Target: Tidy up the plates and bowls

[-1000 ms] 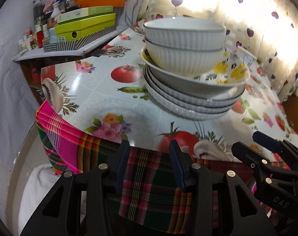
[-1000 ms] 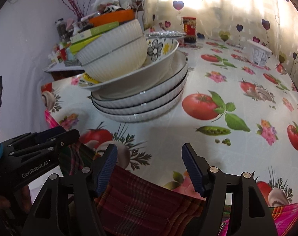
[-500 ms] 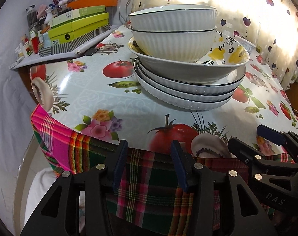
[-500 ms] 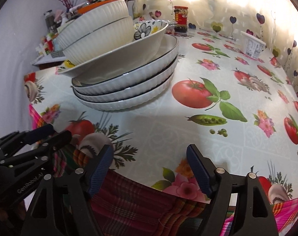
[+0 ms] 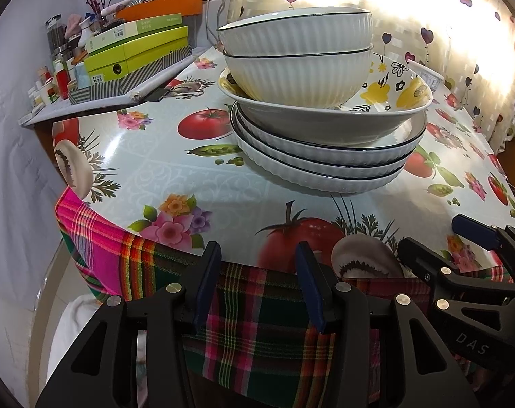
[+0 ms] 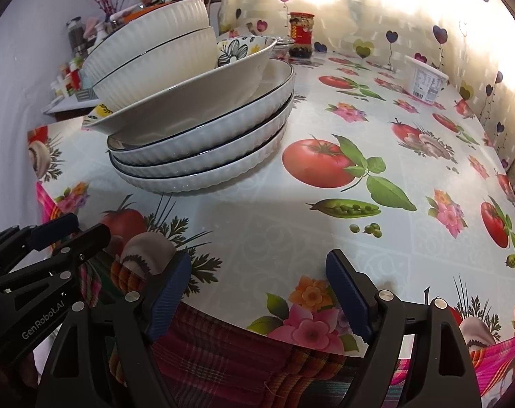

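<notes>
A stack of dishes stands on the table ahead of both grippers. Three ribbed white plates (image 5: 325,166) lie at the bottom, a flowered bowl (image 5: 325,122) sits on them, and two nested ribbed white bowls (image 5: 298,71) top it. The right wrist view shows the same plates (image 6: 203,156), flowered bowl (image 6: 189,102) and ribbed bowls (image 6: 148,68). My left gripper (image 5: 257,255) is open over the table's near edge with nothing between its fingers. My right gripper (image 6: 257,258) hovers to its right, jaws opening, nothing between them. Neither touches the stack.
A flower-and-vegetable tablecloth (image 6: 359,231) covers the table, and a plaid cloth (image 5: 250,323) hangs over its near edge. A side shelf holds green boxes (image 5: 138,54) and small bottles. A jar (image 6: 301,34) and a white tub (image 6: 425,81) stand by the curtain.
The right gripper's jaws have spread wider. Both views have tilted a little, so the stack sits slightly differently in frame. The stack itself is unchanged.
</notes>
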Demonstrator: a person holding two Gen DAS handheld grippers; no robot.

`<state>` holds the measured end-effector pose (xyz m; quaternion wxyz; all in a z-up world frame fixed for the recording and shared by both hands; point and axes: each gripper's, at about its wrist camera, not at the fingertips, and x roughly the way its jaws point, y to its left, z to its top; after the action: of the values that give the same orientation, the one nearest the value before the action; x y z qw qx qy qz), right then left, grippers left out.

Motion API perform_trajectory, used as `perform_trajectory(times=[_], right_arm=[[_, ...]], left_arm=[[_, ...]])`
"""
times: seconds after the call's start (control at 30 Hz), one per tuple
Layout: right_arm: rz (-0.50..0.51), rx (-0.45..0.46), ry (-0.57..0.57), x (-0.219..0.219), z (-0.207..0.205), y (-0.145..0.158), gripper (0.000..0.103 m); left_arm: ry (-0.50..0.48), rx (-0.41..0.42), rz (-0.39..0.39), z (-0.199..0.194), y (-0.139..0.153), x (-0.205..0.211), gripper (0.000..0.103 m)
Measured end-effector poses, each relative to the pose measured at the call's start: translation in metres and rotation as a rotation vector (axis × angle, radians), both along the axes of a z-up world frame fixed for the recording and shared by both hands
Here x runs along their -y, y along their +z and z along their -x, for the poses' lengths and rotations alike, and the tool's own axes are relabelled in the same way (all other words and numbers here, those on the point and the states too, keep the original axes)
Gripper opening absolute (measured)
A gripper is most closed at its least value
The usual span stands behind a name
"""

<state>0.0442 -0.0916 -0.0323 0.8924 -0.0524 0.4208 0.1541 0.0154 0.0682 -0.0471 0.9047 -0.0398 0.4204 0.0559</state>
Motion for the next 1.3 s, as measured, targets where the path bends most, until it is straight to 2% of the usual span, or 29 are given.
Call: perform_trajectory(times=[0.3,1.3], right_arm=[[-0.004,0.001,-0.004,0.0007,0.0008,0.0004,0.084],[-0.007,0.003,-0.009,0.002,0.0022,0.0006,0.084]], left_arm=[[0.001,0.0,0.018,-0.0006,-0.0006,-0.0001,0.051],[0.014,-0.003,0.012,-0.0008,-0.0013,0.0022,0.051]])
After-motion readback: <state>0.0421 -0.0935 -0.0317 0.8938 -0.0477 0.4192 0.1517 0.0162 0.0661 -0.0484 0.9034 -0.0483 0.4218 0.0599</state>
